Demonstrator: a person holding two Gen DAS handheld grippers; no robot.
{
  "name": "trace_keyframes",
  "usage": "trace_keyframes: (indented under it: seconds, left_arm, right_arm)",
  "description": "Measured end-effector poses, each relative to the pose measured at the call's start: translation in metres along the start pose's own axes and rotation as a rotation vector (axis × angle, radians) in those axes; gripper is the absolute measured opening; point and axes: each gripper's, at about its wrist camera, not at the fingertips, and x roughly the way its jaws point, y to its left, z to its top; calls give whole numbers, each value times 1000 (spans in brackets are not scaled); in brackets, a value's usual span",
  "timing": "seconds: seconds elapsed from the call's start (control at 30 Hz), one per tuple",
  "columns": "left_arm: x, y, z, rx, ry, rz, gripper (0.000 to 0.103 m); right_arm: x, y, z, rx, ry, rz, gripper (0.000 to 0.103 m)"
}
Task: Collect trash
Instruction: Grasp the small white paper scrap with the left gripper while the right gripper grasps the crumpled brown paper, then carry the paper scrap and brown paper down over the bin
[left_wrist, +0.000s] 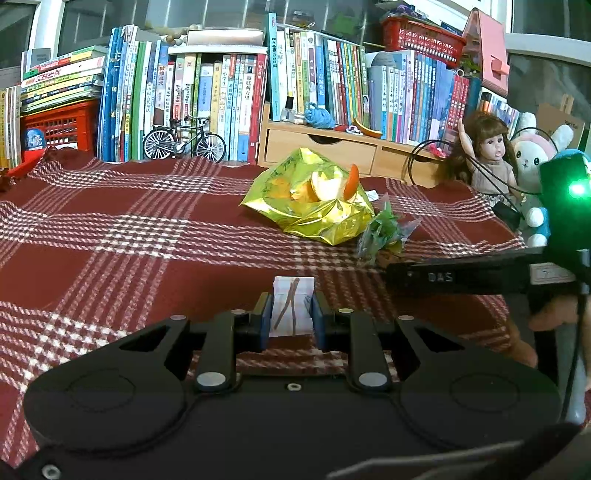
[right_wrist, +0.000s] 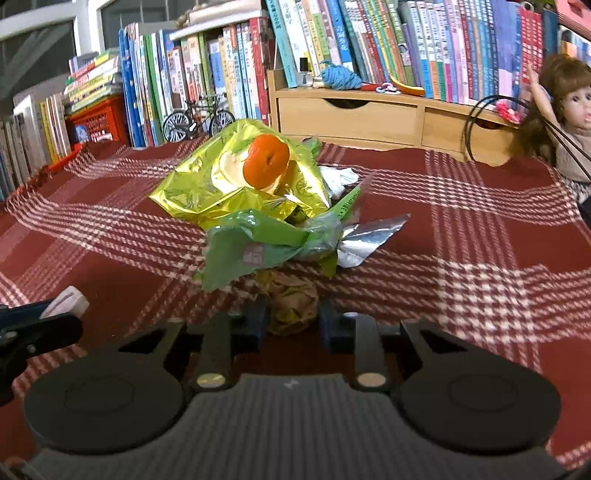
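In the left wrist view, the left tool (left_wrist: 291, 314) was clamped narrow on a small white paper scrap (left_wrist: 292, 308) with a brown line drawing on it, the blue pads (left_wrist: 265, 317) pressing its two edges just above the red plaid cloth (left_wrist: 110, 236) that covered the bench. At about one o'clock from that tool lay the gold foil bag (left_wrist: 314, 199) with orange peel (left_wrist: 325, 184) sitting in its open mouth, and just beside it at three o'clock the green wrapper (left_wrist: 384, 232). The right tool reached in from the three o'clock edge as a black bar (left_wrist: 461, 277) printed "DAS", the only writing I could read; the book spines (left_wrist: 221, 99) carried Chinese titles too small to make out. To do this step well, I judged the scrap should be carried level and let go over the bag's mouth, not onto its slick side. In the right wrist view, the right tool (right_wrist: 293, 319) stood narrow around a crumpled brownish-green wad (right_wrist: 293, 302); the jaws flanked it closely and seemed to press it, though blur left that a judgement. The green wrapper (right_wrist: 258, 247) with its silver tail lay at twelve o'clock, touching the gold foil bag (right_wrist: 229, 184), whose orange peel (right_wrist: 266, 160) faced the camera. Print on the wrapper was unreadable. The wad looked springy, so a firm squeeze before lifting would have kept it from slipping, and a straight rise would have spared the wrapper a snag.
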Motion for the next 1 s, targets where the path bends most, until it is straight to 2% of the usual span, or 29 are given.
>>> trace_keyframes:
  seconds: [0.17, 0.4, 0.73, 1.0]
  left_arm:
    - [-13, -7, -3, 6, -5, -13, 22]
    - [-50, -20, -18, 31, -24, -34, 22]
    - [-118, -27, -67, 46, -22, -61, 22]
    - [-162, -28, -100, 71, 5, -82, 22]
  right_arm:
    - [-28, -3, -9, 7, -26, -8, 29]
    - [-83, 6, -32, 7, -67, 32, 29]
    - [-156, 27, -92, 8, -100, 124, 29]
    - [-201, 39, -143, -9, -69, 178, 30]
